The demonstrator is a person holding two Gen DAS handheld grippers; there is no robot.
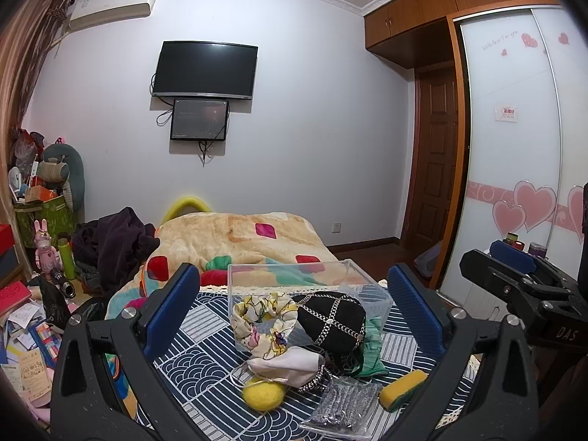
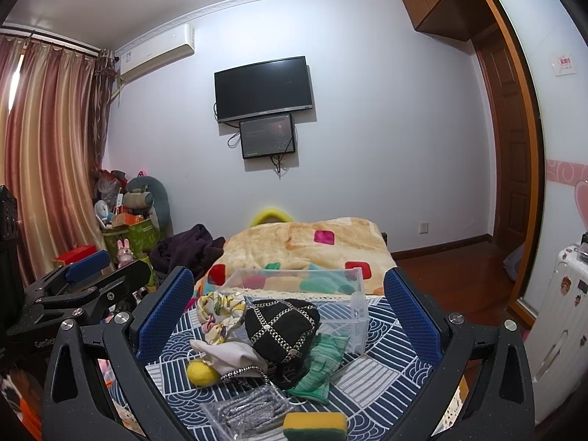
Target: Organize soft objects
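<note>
A pile of soft things lies on a blue patterned cloth (image 1: 205, 334): a black cap with chain trim (image 1: 330, 321) (image 2: 281, 325), a floral scrunchie (image 1: 262, 318) (image 2: 218, 310), a white cloth mask (image 1: 286, 364) (image 2: 228, 354), a yellow felt ball (image 1: 264, 393) (image 2: 201, 372), a green knit piece (image 2: 323, 360), and a yellow-green sponge (image 1: 402, 384) (image 2: 315, 424). A clear plastic box (image 1: 294, 275) (image 2: 330, 294) stands behind them. My left gripper (image 1: 294, 308) is open above the pile. My right gripper (image 2: 290, 312) is open too, also empty.
A clear bag of silvery strands (image 1: 341, 404) (image 2: 250, 409) lies at the front. A bed with an orange blanket (image 1: 239, 239) is behind. Clutter and dark clothes (image 1: 110, 246) are at the left. A white suitcase (image 2: 558, 312) and a wardrobe (image 1: 514, 147) are at the right.
</note>
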